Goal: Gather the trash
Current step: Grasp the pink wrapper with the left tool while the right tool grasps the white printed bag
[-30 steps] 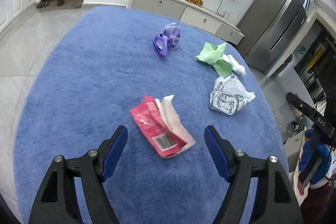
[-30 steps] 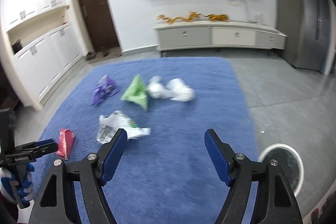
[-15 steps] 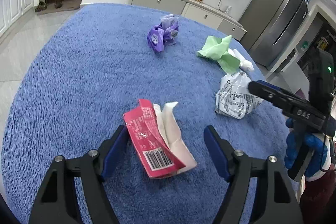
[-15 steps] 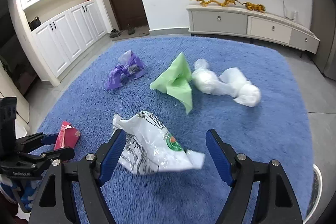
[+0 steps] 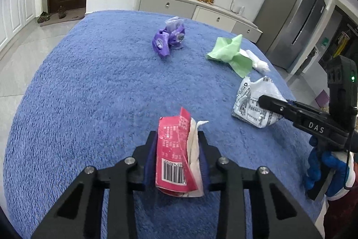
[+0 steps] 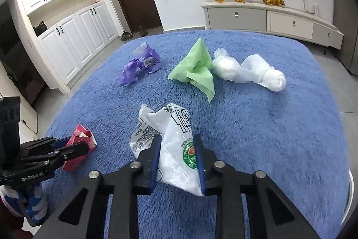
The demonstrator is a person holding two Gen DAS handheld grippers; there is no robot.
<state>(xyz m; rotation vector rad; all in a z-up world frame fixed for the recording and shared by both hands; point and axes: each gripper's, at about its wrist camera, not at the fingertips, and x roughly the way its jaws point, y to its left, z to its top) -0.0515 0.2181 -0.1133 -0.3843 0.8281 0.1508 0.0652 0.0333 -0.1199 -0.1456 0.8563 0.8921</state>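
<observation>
Left gripper (image 5: 177,156) clamped on red wrapper (image 5: 173,156), long axis running straight out between jaws. Right gripper (image 6: 177,160) pinching printed white bag (image 6: 172,140). Both barely off blue rug (image 6: 268,127); purple, green, white scraps well ahead.

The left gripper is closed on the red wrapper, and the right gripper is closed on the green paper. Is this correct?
Not fully. The right gripper is closed on the white printed plastic bag, as the right wrist view shows; the green paper lies untouched on the carpet. The left gripper does hold the red wrapper.
</observation>
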